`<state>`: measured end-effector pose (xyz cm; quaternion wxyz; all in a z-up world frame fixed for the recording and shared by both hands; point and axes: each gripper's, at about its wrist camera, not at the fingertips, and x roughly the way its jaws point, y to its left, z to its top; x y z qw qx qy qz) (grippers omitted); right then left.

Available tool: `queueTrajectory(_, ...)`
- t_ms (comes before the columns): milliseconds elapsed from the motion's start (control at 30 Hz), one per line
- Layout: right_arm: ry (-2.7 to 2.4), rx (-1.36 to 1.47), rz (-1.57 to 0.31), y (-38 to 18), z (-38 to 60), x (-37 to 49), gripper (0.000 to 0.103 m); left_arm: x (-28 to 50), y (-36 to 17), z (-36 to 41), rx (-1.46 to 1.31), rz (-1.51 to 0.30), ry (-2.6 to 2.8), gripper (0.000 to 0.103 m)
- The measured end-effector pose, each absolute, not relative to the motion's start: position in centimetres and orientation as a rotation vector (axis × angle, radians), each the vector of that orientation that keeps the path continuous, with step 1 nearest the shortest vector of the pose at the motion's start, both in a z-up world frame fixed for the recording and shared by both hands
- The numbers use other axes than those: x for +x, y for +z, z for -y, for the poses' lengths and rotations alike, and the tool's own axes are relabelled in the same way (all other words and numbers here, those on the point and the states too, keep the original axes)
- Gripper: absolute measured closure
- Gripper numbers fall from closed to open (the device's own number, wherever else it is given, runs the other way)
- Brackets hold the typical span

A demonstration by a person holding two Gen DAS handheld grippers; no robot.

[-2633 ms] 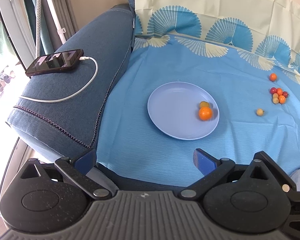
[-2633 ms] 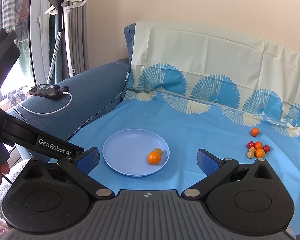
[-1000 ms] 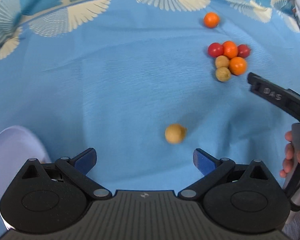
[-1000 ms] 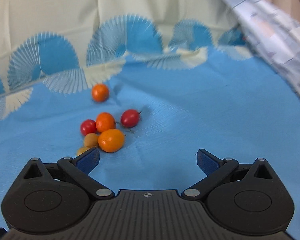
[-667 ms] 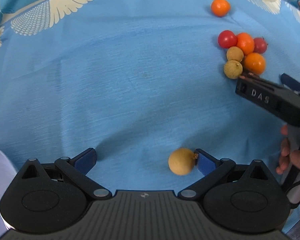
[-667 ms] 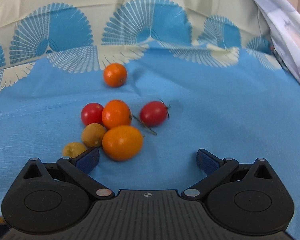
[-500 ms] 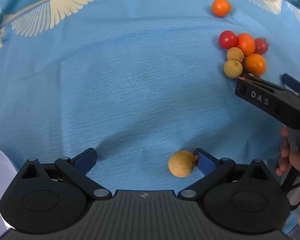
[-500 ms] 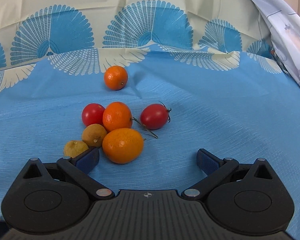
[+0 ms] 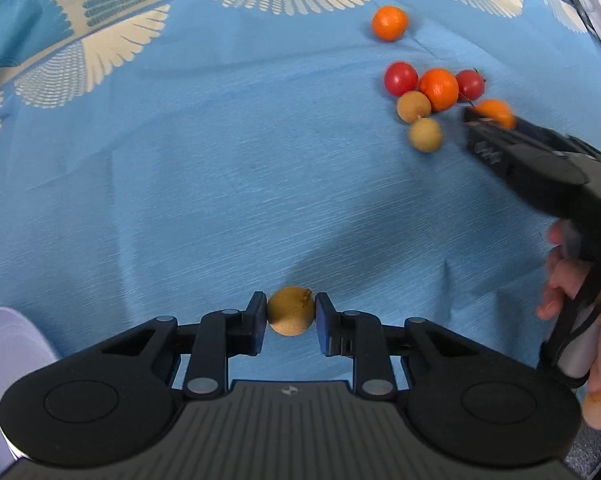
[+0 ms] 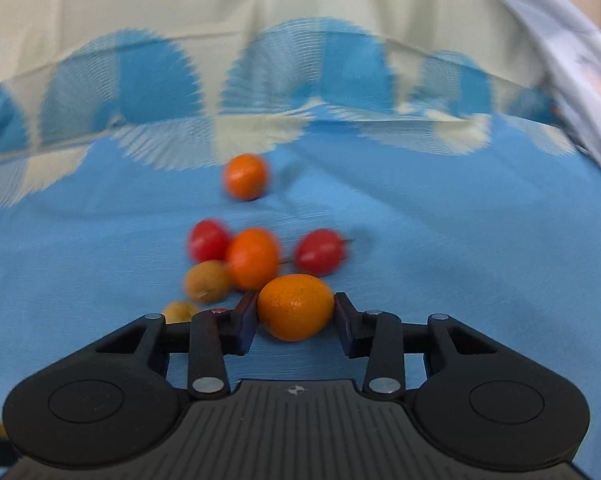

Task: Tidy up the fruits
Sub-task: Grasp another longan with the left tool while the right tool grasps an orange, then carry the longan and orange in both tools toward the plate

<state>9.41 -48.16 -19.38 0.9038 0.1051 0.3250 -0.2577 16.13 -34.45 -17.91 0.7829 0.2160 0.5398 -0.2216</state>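
A: Start with the left wrist view. What are the fingers doing?

B: The left gripper (image 9: 291, 316) has just closed, and its two blue pads press on either side of a tan longan (image 9: 290, 311), which sits on the blue cloth (image 9: 204, 184) near its near edge.

A: And around it?

B: A sliver of the pale plate (image 9: 4, 344) shows at the cloth's near left corner. Toward the far right lies a cluster: two red tomatoes (image 9: 400, 78), an orange kumquat (image 9: 438, 89) between them, and two more longans (image 9: 413, 107) just in front. A lone kumquat (image 9: 389, 23) sits farther back, near the fan-patterned border (image 9: 100, 52). The right gripper (image 9: 485, 118) reaches in from the right with an orange fruit at its tip, a hand (image 9: 564, 280) on its grip.

A: Now the right wrist view.

B: The right gripper (image 10: 295, 312) has also just been closing. Its pads touch both sides of an oval orange kumquat (image 10: 295, 306), so it grips that fruit at the near edge of the cluster.

A: The rest?

B: Blurred. Just behind are a kumquat (image 10: 252, 258), a tomato on each side (image 10: 207, 240), and two longans to the left (image 10: 206, 281). The lone kumquat (image 10: 245, 176) lies farther back. Beyond it the cloth rises in cream and blue fans (image 10: 292, 72), and a pale printed fabric (image 10: 572, 56) drapes at the far right.
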Motion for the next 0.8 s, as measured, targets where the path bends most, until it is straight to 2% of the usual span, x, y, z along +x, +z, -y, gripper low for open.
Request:
queueTrajectory(300,-0.691,0.316,-0.537,-13.9,49.4,2.8,0.062,11.9,-11.2,29.3,0.44,-1.103,-0.447,0.075)
queueTrajectory(800,-0.165,0.286,-0.559,-3.5,31.0,-8.9,0.061,2.4,-2.7,14.5,0.327,-1.068,-0.322,0.075)
